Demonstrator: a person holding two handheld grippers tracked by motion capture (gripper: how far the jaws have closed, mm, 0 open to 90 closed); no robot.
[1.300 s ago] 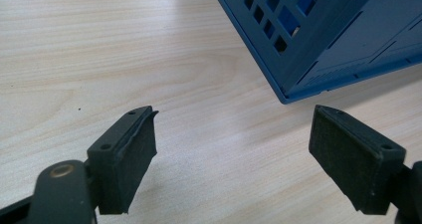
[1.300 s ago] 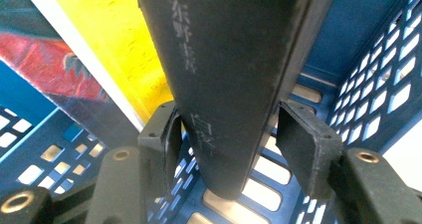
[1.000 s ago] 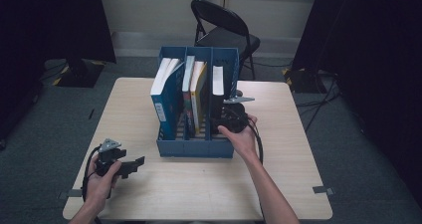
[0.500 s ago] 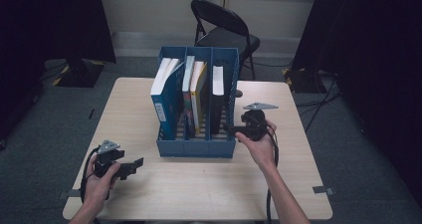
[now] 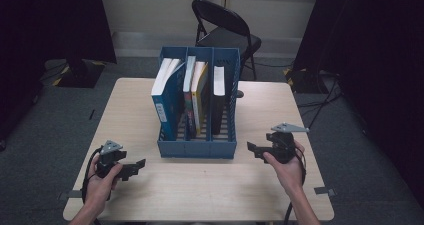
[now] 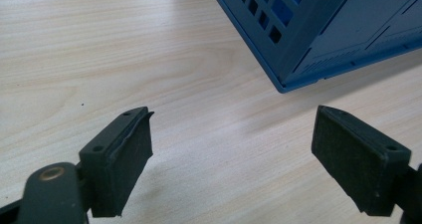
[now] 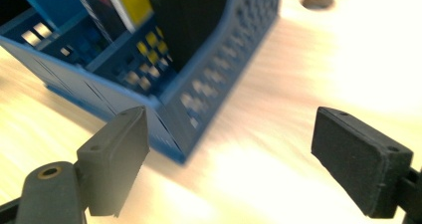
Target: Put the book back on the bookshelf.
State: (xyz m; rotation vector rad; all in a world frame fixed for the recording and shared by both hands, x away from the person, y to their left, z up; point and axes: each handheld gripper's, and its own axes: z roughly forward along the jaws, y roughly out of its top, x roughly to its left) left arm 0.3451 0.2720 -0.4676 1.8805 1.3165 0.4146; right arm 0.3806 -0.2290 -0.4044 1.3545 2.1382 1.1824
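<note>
A blue three-slot file rack [image 5: 197,149] stands upright mid-table. Its left slot holds a blue book [image 5: 167,97], the middle slot holds two or three books [image 5: 195,92], and the right slot a black book [image 5: 218,102]. My right gripper [image 5: 251,147] hovers just right of the rack's near right corner [image 7: 174,144]. It is open; its jaws have just been opening and nothing is between them. The black book [image 7: 191,20] shows in the right gripper view. My left gripper [image 5: 140,164] is open and empty near the table's front left, facing the rack's corner [image 6: 318,45].
A black folding chair [image 5: 225,32] stands behind the wooden table [image 5: 200,190]. A round cable hole [image 7: 317,1] lies in the tabletop behind the rack on the right. Dark curtains flank both sides. Bare tabletop lies in front of the rack.
My right gripper has drawn away from the black book in the rack's right slot, moving right and toward the near edge. The left gripper has stayed put.
</note>
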